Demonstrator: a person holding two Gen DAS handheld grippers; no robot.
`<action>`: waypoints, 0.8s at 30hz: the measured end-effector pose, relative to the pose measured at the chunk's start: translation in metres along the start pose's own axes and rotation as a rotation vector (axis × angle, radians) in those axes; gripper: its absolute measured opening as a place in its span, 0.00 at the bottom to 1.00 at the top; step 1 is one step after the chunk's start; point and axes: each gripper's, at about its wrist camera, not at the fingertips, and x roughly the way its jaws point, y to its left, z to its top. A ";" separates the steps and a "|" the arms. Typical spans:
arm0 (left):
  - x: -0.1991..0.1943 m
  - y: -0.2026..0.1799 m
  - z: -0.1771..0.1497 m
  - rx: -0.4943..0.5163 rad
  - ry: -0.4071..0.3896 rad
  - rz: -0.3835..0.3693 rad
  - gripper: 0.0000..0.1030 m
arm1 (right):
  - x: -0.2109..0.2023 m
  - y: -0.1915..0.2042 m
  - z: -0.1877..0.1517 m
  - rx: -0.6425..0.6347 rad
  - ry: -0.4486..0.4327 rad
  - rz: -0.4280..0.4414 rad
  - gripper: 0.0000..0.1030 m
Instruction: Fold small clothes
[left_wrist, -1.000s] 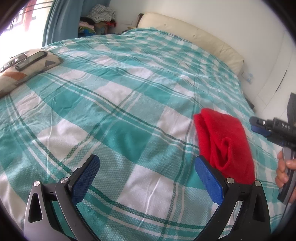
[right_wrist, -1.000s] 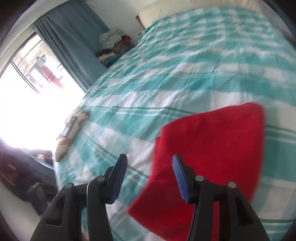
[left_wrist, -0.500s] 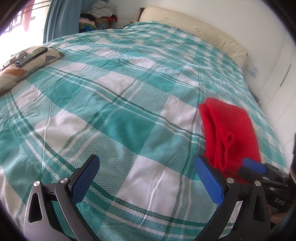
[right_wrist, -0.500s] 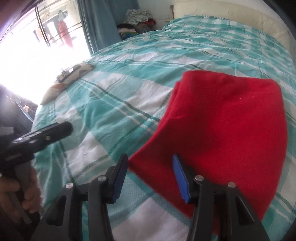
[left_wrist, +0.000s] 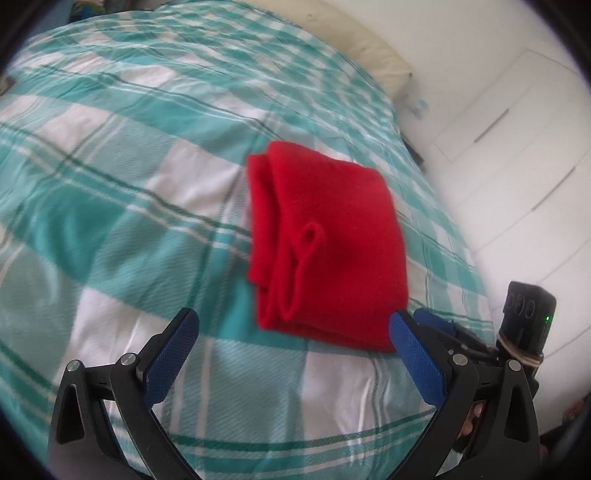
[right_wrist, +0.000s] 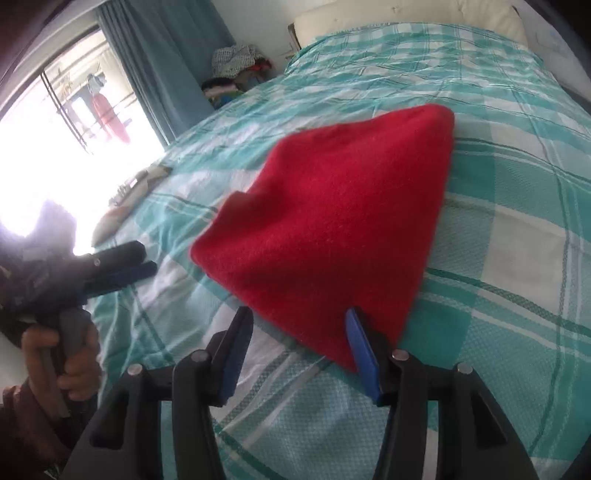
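Red folded cloth (left_wrist: 325, 243) lies near the bed's (left_wrist: 110, 155) right edge; from the left wrist we see our left gripper (left_wrist: 291, 350) spread wide, empty. From the right wrist, our right gripper (right_wrist: 299, 350) has just been widening, the cloth's near corner between its fingers, unpinched.

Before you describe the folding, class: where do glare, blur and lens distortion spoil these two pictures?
Right wrist view: the window is blown out white, washing over the left gripper. Left wrist view: motion blur softens the checked bedspread and red garment. Both views: fisheye bending, dark corners.
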 end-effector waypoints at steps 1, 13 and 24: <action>0.009 -0.005 0.012 0.028 0.016 -0.003 1.00 | -0.007 -0.009 0.007 0.023 -0.028 -0.039 0.69; 0.109 0.004 0.069 0.107 0.181 0.128 1.00 | 0.073 -0.092 0.058 0.428 -0.005 0.187 0.73; 0.076 -0.047 0.068 0.299 0.058 0.185 0.24 | 0.060 0.032 0.081 -0.084 -0.081 -0.232 0.30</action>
